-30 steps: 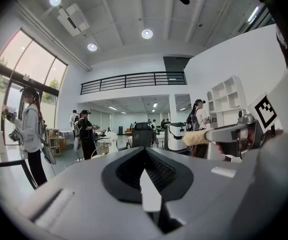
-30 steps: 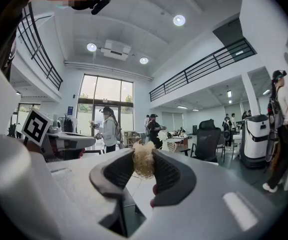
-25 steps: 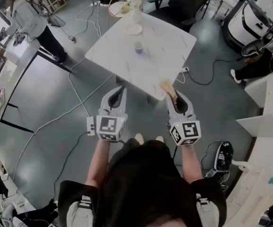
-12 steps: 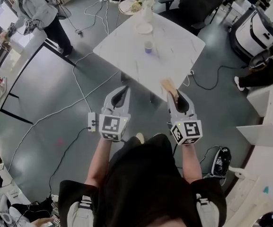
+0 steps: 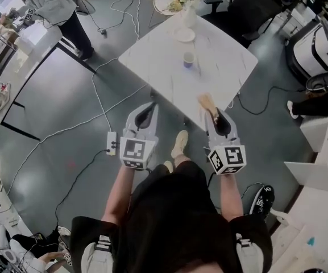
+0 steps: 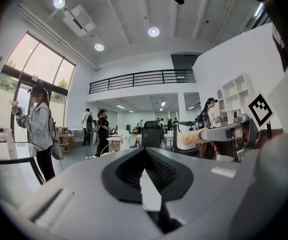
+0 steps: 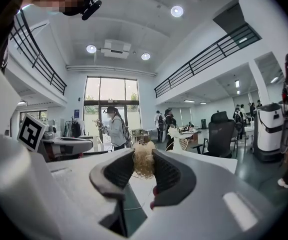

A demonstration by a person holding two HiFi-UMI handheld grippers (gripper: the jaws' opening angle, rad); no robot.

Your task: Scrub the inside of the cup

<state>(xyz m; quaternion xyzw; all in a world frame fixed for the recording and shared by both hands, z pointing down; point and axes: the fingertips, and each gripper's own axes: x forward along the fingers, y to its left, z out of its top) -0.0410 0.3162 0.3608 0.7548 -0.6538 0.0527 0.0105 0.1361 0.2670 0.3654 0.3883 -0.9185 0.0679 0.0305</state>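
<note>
A small white and purple cup (image 5: 189, 60) stands upright near the middle of the white marble table (image 5: 215, 67). Both grippers hover short of the table's near edge, well apart from the cup. My left gripper (image 5: 148, 108) is shut with nothing between its jaws; in its own view (image 6: 144, 154) the pads meet. My right gripper (image 5: 212, 114) is shut on a tan fluffy scrub brush (image 5: 204, 102), whose bristly head (image 7: 144, 160) sticks up between the pads. The cup's inside is too small to make out.
A white plate (image 5: 184, 34) and a vase of flowers (image 5: 187, 13) sit at the table's far end. A black office chair (image 5: 240, 4) stands behind it. Cables and a power strip (image 5: 112, 143) lie on the grey floor. A person (image 5: 53, 4) stands far left.
The table and cup have drawn closer and shifted right in the head view as the person walks forward; a shoe now shows. Both grippers keep their pose and grip.
</note>
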